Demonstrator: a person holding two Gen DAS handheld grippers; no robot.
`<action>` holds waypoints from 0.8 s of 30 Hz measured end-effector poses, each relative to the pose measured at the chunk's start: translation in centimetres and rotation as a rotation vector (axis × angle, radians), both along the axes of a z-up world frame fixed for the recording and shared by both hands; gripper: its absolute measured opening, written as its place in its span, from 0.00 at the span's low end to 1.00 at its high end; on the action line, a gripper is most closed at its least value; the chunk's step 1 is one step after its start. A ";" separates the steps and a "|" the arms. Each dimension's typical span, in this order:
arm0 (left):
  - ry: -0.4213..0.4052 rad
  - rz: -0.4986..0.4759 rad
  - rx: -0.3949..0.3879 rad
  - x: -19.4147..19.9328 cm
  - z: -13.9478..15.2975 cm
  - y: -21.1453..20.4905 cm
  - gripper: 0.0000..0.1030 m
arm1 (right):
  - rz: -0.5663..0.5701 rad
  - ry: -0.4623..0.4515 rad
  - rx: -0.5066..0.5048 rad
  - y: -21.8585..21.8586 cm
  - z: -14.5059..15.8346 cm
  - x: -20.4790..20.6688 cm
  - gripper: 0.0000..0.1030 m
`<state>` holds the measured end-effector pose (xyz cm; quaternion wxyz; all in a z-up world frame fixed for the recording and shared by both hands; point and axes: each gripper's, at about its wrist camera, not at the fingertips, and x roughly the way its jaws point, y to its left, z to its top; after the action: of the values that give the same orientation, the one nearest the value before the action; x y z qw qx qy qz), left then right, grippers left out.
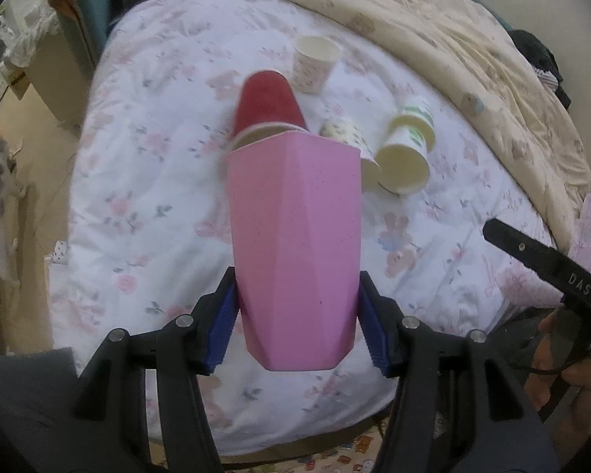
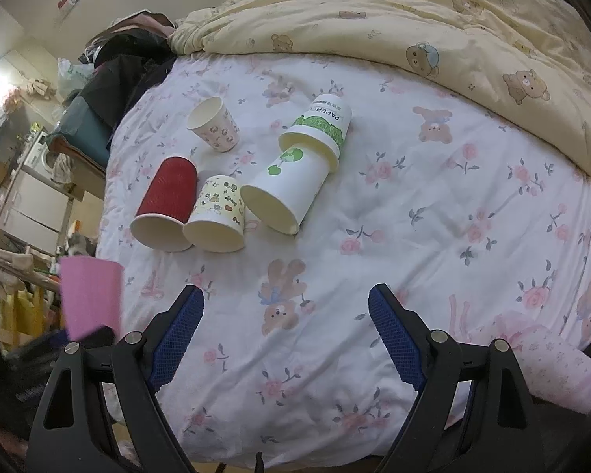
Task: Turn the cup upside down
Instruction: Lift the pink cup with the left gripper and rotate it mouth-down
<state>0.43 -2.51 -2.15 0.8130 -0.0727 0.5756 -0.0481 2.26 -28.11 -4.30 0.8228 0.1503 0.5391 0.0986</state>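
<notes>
My left gripper (image 1: 297, 311) is shut on a pink faceted cup (image 1: 293, 244) near its base, holding it above the bed with its open rim pointing away from the camera. The same pink cup (image 2: 90, 299) shows blurred at the left edge of the right wrist view, above the bed's edge. My right gripper (image 2: 285, 335) is open and empty over the floral sheet (image 2: 433, 213); one of its black fingers (image 1: 539, 256) shows at the right of the left wrist view.
On the sheet lie a red cup (image 2: 165, 205), a cartoon-print cup (image 2: 216, 213) and two nested white-green paper cups (image 2: 295, 173) on their sides. A small bear-print cup (image 2: 214, 124) stands behind them. A yellow quilt (image 2: 433, 19) covers the far side. A pink floral cup (image 2: 559, 374) lies at the lower right.
</notes>
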 end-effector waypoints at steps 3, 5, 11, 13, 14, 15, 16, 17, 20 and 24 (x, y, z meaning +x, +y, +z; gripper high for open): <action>-0.011 0.015 0.003 0.2 -0.2 1.1 0.51 | -0.003 0.007 0.004 0.5 -0.2 0.2 0.86; -0.019 0.026 -0.001 0.2 -0.4 1.9 0.51 | 0.002 0.009 -0.001 0.9 -0.3 0.4 0.86; -0.051 0.047 -0.040 0.5 -1.0 2.9 0.51 | 0.039 -0.005 -0.039 2.2 -0.6 0.6 0.86; -0.048 0.052 -0.049 0.7 -1.5 2.9 0.51 | 0.051 -0.010 -0.054 2.6 -0.7 0.7 0.86; -0.052 0.050 -0.045 0.7 -1.6 2.8 0.51 | 0.055 -0.011 -0.055 2.7 -0.7 0.7 0.86; -0.057 0.046 -0.041 0.7 -1.6 2.6 0.51 | 0.060 -0.011 -0.056 2.9 -0.8 0.8 0.86; -0.063 0.038 -0.038 0.7 -1.6 2.3 0.51 | 0.066 -0.012 -0.057 3.1 -0.8 0.8 0.86; -0.071 0.026 -0.036 0.7 -1.6 2.0 0.51 | 0.074 -0.014 -0.060 3.3 -0.8 0.9 0.86; -0.078 -0.009 -0.044 0.7 -1.4 1.3 0.51 | 0.093 -0.026 -0.051 3.9 -0.7 1.2 0.86; -0.058 -0.038 -0.067 0.5 -1.7 0.7 0.51 | 0.101 -0.026 -0.032 4.1 -0.7 1.3 0.86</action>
<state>0.90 -1.79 -3.82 0.8256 -0.0875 0.5510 -0.0850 3.54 -24.01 -5.03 0.8261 0.1086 0.5368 0.1331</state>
